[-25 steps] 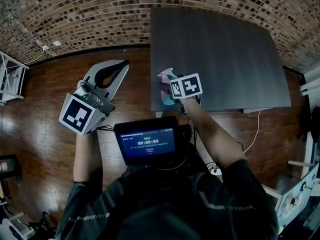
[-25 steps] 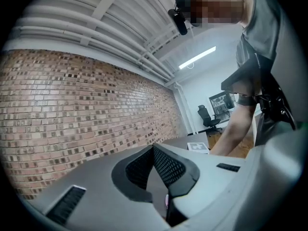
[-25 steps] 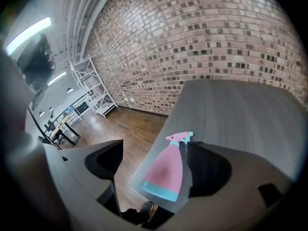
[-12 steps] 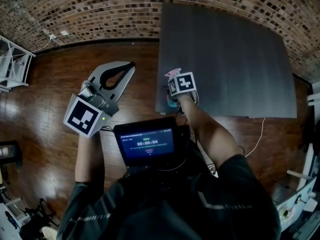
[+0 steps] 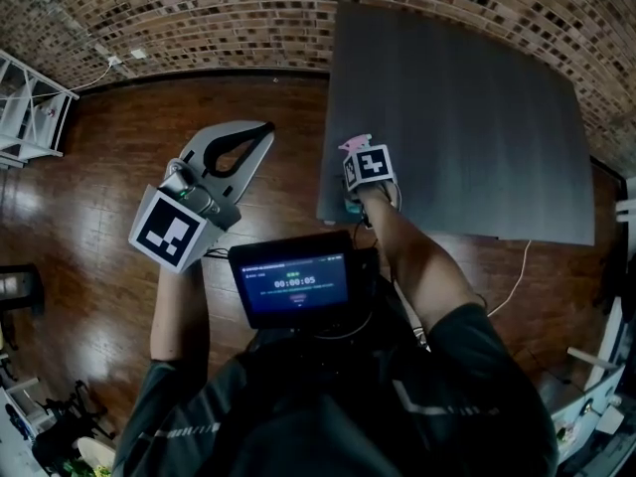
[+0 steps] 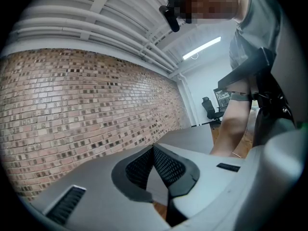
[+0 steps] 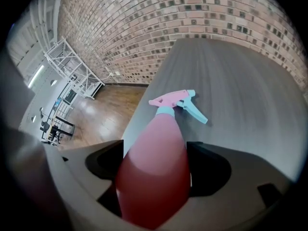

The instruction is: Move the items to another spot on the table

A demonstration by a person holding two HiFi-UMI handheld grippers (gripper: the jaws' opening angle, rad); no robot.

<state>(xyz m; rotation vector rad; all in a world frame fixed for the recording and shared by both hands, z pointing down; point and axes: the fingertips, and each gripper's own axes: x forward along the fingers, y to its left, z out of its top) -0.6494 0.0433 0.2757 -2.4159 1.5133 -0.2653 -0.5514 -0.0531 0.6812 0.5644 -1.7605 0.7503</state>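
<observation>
A pink spray bottle (image 7: pixel 153 170) with a pink head and a teal trigger (image 7: pixel 195 110) lies near the front left corner of the dark grey table (image 5: pixel 457 117). In the head view only its pink head (image 5: pixel 353 144) shows beside the marker cube. My right gripper (image 7: pixel 154 153) points steeply down over it. Its jaws stand wide on either side of the bottle's body, open, with a dark gap on the left side. My left gripper (image 5: pixel 262 129) hangs level over the wood floor left of the table. Its pads (image 6: pixel 161 165) meet at the tip with nothing between them.
A brick wall runs behind the table (image 7: pixel 240 81). A white metal rack (image 5: pixel 30 107) stands at the far left on the wood floor. A screen (image 5: pixel 293 284) sits at the person's chest. A white cable (image 5: pixel 512 266) hangs off the table's front edge.
My right gripper has sunk toward the table, down around the spray bottle, and its marker cube looks smaller. The left gripper has hardly moved.
</observation>
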